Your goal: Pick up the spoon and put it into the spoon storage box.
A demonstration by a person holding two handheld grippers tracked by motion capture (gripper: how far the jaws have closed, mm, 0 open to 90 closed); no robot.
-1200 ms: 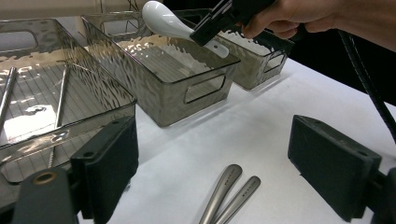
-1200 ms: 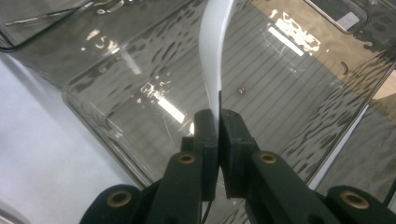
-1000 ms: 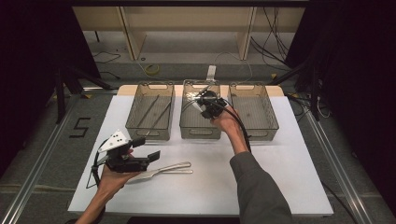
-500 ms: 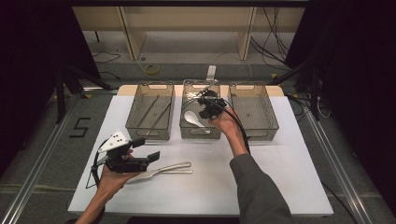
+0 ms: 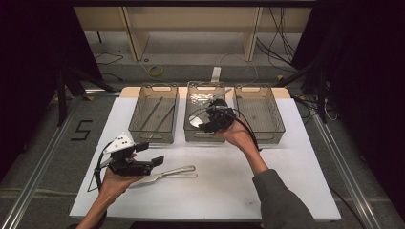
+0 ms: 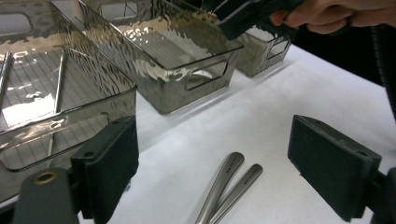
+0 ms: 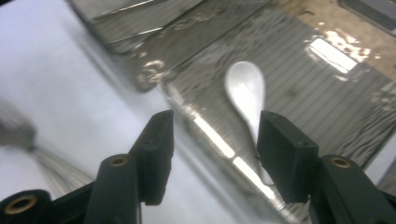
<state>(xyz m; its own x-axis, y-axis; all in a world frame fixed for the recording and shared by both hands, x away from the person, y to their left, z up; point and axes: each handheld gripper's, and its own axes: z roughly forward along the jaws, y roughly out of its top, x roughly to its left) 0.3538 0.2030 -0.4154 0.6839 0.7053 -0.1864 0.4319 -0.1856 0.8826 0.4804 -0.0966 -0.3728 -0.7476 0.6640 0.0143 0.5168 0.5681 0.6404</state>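
A white spoon [image 5: 195, 123] [image 7: 246, 88] lies on the floor of the middle clear bin [image 5: 204, 137] [image 7: 308, 88]. My right gripper [image 5: 206, 125] [image 7: 212, 126] hovers over that bin's near right part. Its jaws have just been opening and stand apart, with nothing pressed between them and the spoon below and beyond. My left gripper [image 5: 150, 153] [image 6: 217, 140] rests low at the table's left, open wide. Two metal utensil handles [image 6: 231, 179] [image 5: 174, 171] lie on the white table between and ahead of its jaws, untouched.
The left bin [image 5: 154, 138] [image 6: 70, 107] holds thin metal sticks. The right bin [image 5: 260, 112] has a bare floor. All three bins stand in a row at the back of the white table [image 5: 229, 191]. A cable trails from the right hand.
The right gripper opened and let the white spoon go into the middle bin, then drew back toward the near side and a little up. The left gripper stayed put.
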